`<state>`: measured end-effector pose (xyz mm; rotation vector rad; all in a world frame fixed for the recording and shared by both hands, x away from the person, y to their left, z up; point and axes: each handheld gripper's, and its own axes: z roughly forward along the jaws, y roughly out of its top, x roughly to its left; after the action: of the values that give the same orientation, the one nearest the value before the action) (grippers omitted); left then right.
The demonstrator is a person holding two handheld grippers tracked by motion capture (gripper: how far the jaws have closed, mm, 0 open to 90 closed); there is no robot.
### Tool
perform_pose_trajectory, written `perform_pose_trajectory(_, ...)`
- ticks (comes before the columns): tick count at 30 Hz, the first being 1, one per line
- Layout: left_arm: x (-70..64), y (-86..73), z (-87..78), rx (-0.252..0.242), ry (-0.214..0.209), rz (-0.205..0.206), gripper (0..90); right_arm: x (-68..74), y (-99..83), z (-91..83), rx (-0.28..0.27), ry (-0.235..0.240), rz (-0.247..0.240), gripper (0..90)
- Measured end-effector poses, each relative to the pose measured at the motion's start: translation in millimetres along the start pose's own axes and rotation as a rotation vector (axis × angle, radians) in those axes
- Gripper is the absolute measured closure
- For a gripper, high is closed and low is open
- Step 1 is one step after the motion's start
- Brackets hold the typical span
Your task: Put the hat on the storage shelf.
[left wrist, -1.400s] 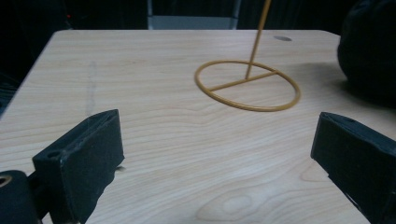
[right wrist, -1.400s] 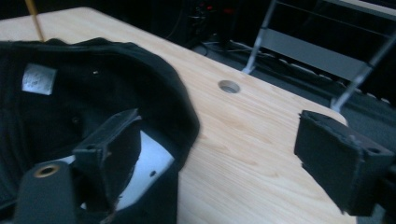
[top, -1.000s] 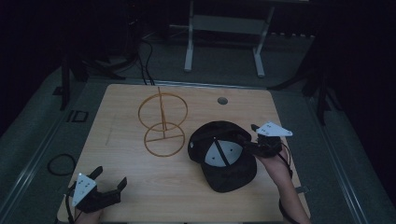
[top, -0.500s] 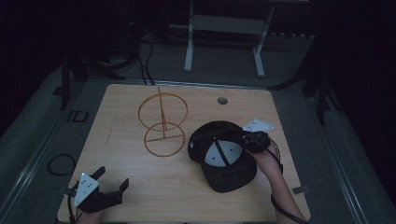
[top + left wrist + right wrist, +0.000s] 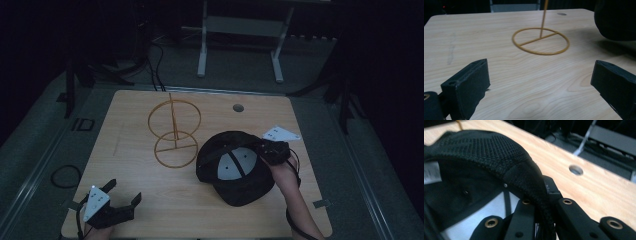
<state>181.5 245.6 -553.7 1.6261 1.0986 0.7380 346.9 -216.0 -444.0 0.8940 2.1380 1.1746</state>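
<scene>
On the light wooden tabletop (image 5: 150, 200) I count 1 black fabric baseball cap (image 5: 235, 167), lying upside down w/ its pale inner lining showing, right of centre, and 1 thin yellow-orange wire stand (image 5: 174, 132) made of 2 rings on a single upright rod, standing just left of the cap. Cap and stand look close but I can't tell if they touch. There's also 1 small round grey hole (image 5: 238, 107) in the table near the far edge.

2 tongs, 1 per hand. My right gripper (image 5: 265, 148) is at the cap's right rim, near the table's right side. In the right gripper view its jaws are closed down on the cap's thick woven edge band (image 5: 524, 173), fabric pinched between them; 1 jaw is inside the cap over the pale lining, the other outside, toward bare wood.

My left gripper (image 5: 122, 192) sits at the near-left corner, well apart from cap and stand. Jaws spread wide, holding nothing. In the left gripper view its 2 black jaws frame bare wood, w/ the stand's lower ring (image 5: 540, 41) flat on the table ahead and the cap's dark bulk at upper right.
</scene>
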Motion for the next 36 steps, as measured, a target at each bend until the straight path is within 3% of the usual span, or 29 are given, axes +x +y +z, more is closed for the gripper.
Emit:
perform_pose_trajectory(2,-6.0,2.7,1.6,-0.003,-0.005,0.040,2.5,4.6,7.7,-7.5,-0.032,0.014,-0.008,88.4)
perform_pose_trajectory(3,-11.8,5.4,4.1,-0.006,-0.022,0.058,2.5,10.2,15.3,-13.6,-0.048,-0.005,-0.046,88.5)
perform_pose_trajectory(6,-17.2,7.3,6.5,-0.007,-0.040,0.062,2.5,13.0,21.7,-18.4,-0.067,0.001,-0.051,88.5)
perform_pose_trajectory(7,-22.8,8.6,8.8,-0.002,-0.074,0.053,2.5,15.6,27.4,-22.7,-0.079,0.005,-0.062,88.5)
perform_pose_trajectory(8,-22.8,8.6,8.8,-0.002,-0.074,0.053,2.5,16.8,30.0,-24.9,-0.085,-0.002,-0.064,88.5)
perform_pose_trajectory(11,-35.5,12.6,13.7,0.002,-0.130,0.040,2.5,19.3,37.6,-31.6,-0.100,-0.026,-0.090,88.5)
perform_pose_trajectory(20,-60.9,28.4,30.3,-0.003,-0.217,0.064,4.6,22.5,53.3,-47.4,-0.164,-0.005,-0.059,88.4)
perform_pose_trajectory(29,-95.3,47.3,63.9,-0.007,-0.314,0.090,5.2,33.3,62.6,-56.3,-0.201,-0.001,-0.066,88.4)
perform_pose_trajectory(36,-109.8,62.0,80.8,-0.014,-0.340,0.090,5.2,37.6,64.9,-58.5,-0.215,0.006,-0.067,88.4)
